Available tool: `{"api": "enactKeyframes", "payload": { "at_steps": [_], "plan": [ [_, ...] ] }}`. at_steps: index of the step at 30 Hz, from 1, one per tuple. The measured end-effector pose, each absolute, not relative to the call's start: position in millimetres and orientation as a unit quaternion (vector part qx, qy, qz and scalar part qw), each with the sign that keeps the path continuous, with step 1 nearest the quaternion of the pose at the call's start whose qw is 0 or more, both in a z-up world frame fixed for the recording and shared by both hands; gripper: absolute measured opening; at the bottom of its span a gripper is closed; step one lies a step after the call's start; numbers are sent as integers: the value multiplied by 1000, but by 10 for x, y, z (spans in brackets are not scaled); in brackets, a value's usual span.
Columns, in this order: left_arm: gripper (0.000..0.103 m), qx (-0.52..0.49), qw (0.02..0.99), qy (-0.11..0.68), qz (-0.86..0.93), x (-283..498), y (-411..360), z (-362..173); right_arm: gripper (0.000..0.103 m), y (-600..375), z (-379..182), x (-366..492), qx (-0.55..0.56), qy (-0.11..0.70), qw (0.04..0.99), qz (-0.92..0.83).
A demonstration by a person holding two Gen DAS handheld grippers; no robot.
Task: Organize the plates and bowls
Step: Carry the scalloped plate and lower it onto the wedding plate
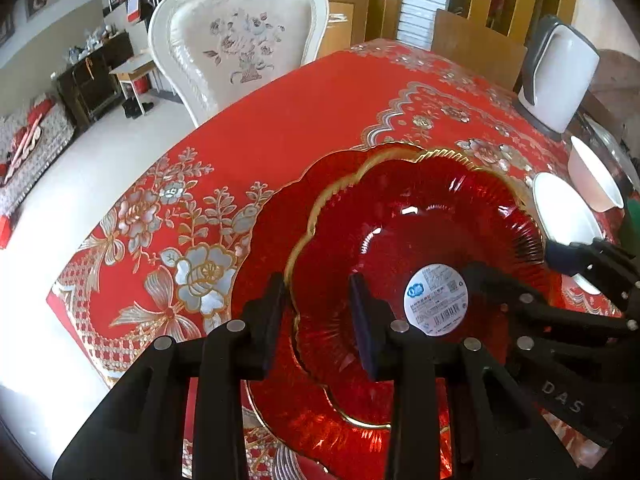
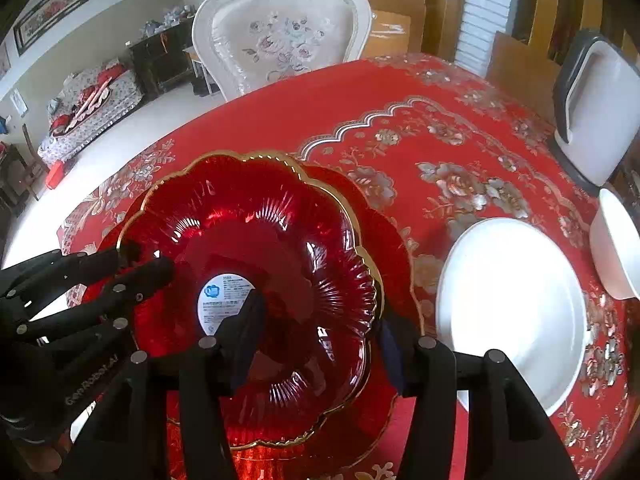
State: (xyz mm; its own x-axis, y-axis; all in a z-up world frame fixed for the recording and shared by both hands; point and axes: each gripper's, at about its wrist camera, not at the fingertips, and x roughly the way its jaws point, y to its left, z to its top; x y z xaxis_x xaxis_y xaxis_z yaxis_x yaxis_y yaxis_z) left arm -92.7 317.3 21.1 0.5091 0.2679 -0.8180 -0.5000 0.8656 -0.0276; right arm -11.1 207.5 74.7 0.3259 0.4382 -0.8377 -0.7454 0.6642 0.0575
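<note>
Near the table's [image 1: 320, 92] front edge, red bowl [image 2: 256, 240] sits nested on red plate [image 1: 260, 240]. Left gripper [image 1: 320, 312] straddles its rim, pad contact unclear; right gripper [image 2: 320, 336] spread, releasing. Advise withdrawing straight, leaving bowl centred.

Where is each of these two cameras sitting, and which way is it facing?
Left wrist view: rides the left gripper, looking down its fingers at the red glass bowl; the right gripper reaches in alongside.
Right wrist view: rides the right gripper, facing the same red glass bowl; the left gripper shows at the side.
Shared: the bowl, the red plate under it, white plate, white chair, kettle.
</note>
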Motion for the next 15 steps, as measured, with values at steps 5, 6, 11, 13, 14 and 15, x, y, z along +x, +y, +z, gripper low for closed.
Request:
{"api": "enactKeyframes", "payload": {
  "at_steps": [5, 6, 11, 13, 14, 15],
  "plan": [
    [33, -132, 865, 429, 225, -916, 3164, 239, 59, 2077, 813, -158, -181, 429, 804, 368],
    [33, -128, 867, 423, 228, -924, 3158, 258, 59, 2074, 808, -157, -179, 431, 804, 369],
    [37, -118, 874, 403, 245, -959, 3152, 342, 60, 1972, 902, -141, -153, 423, 813, 370],
    [37, -121, 876, 399, 243, -959, 3146, 376, 60, 1926, 977, -141, -139, 416, 818, 372],
    [37, -120, 877, 397, 243, -962, 3133, 387, 60, 1918, 998, -147, -137, 415, 818, 375],
    [37, -117, 878, 396, 243, -965, 3113, 402, 60, 1905, 1013, -152, -134, 415, 816, 379]
  ]
}}
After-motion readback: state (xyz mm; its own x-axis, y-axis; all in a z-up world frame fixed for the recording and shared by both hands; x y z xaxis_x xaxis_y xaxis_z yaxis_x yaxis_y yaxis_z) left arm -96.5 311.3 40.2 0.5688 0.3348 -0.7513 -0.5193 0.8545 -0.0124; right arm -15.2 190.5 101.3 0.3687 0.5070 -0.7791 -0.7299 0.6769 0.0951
